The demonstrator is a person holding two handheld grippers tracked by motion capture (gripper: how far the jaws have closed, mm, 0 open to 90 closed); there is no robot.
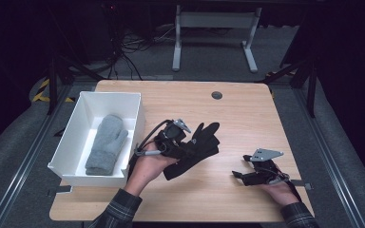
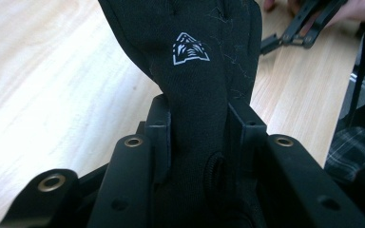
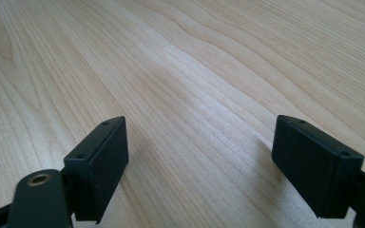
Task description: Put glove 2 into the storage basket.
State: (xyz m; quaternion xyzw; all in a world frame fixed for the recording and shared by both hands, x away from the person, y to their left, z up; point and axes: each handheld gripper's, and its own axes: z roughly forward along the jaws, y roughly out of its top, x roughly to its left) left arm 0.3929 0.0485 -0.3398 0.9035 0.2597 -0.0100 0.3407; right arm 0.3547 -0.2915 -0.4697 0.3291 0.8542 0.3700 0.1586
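A black glove (image 1: 197,147) with a small white logo (image 2: 189,48) lies at the middle of the wooden table (image 1: 247,114), its fingers pointing to the far right. My left gripper (image 1: 180,142) is shut on the glove (image 2: 195,85), which is pinched between both jaws at the cuff end. A grey mitten (image 1: 105,143) lies inside the white box (image 1: 71,137) at the left. My right gripper (image 1: 240,175) rests low over bare wood at the front right, its jaws wide open (image 3: 199,156) with nothing between them.
The white box stands along the table's left edge, close to my left hand. A round grommet (image 1: 216,95) sits in the tabletop at the far side. Beyond the table are a white desk frame (image 1: 214,28) and cables on the floor.
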